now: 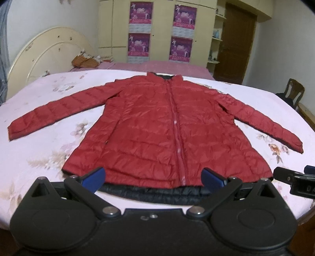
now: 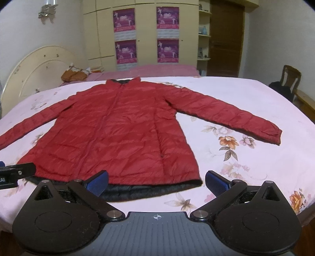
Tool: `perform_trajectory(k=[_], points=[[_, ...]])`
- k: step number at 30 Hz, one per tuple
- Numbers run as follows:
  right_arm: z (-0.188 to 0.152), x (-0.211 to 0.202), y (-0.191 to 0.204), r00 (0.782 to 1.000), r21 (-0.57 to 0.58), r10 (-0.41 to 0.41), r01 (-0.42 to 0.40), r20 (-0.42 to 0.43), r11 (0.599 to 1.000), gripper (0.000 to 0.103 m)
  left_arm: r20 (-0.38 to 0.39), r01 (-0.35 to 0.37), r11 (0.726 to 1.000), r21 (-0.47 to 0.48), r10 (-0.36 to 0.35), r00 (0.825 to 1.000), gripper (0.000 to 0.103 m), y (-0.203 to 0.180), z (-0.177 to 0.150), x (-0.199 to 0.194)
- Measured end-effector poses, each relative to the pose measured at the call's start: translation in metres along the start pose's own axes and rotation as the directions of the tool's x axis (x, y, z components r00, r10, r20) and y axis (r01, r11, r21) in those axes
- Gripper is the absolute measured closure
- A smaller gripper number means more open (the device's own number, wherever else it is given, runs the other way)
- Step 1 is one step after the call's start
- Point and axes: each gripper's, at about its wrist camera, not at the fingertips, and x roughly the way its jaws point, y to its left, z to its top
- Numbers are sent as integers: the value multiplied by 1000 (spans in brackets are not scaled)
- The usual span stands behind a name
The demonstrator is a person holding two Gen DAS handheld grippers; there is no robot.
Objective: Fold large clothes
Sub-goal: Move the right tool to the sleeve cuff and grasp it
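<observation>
The left gripper (image 1: pixel 153 180) hangs just short of the near hem of the jacket (image 1: pixel 157 126), its blue fingers (image 1: pixel 96 179) spread wide with nothing between them; the right gripper (image 2: pixel 156 183) is likewise wide open and empty, poised at the hem's right corner. The jacket is a red quilted puffer, lying flat and face up on the bed (image 1: pixel 39 137), zipped down the front, collar pointing away toward the far side and both sleeves stretched out sideways. A strip of dark lining (image 1: pixel 153 194) shows beneath the hem nearest the grippers. It looks light, soft and puffy, with a shiny shell that is probably slippery, so a pinch likely needs to catch both layers at a stitched edge rather than the smooth middle. The cuffs and the hem corners look like the best places to take hold; nothing is folded yet, and bringing a sleeve across the body seems a sensible start. The floral pink sheet is smooth under it. Beyond stand a cream headboard (image 1: pixel 49 51), a wardrobe with posters (image 1: pixel 140 13), a brown door (image 1: pixel 236 45) and a wooden chair (image 2: pixel 290 78).
</observation>
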Motion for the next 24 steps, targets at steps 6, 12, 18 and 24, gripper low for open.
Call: perform_trajectory(k=[6, 12, 18, 24], points=[[15, 21, -10, 999, 40, -37, 37, 4, 998, 0, -7, 71, 997, 41, -70, 998, 0, -1, 12, 24], [32, 51, -23, 998, 92, -67, 67, 3, 993, 0, -29, 33, 996, 87, -31, 999, 0, 3, 31, 62], [51, 84, -33, 993, 115, -116, 116, -5, 987, 0, -60, 94, 991, 95, -88, 994, 0, 7, 53, 105], [68, 104, -42, 984, 145, -175, 172, 12, 974, 0, -67, 161, 978, 135, -153, 986, 0, 0, 74, 128]])
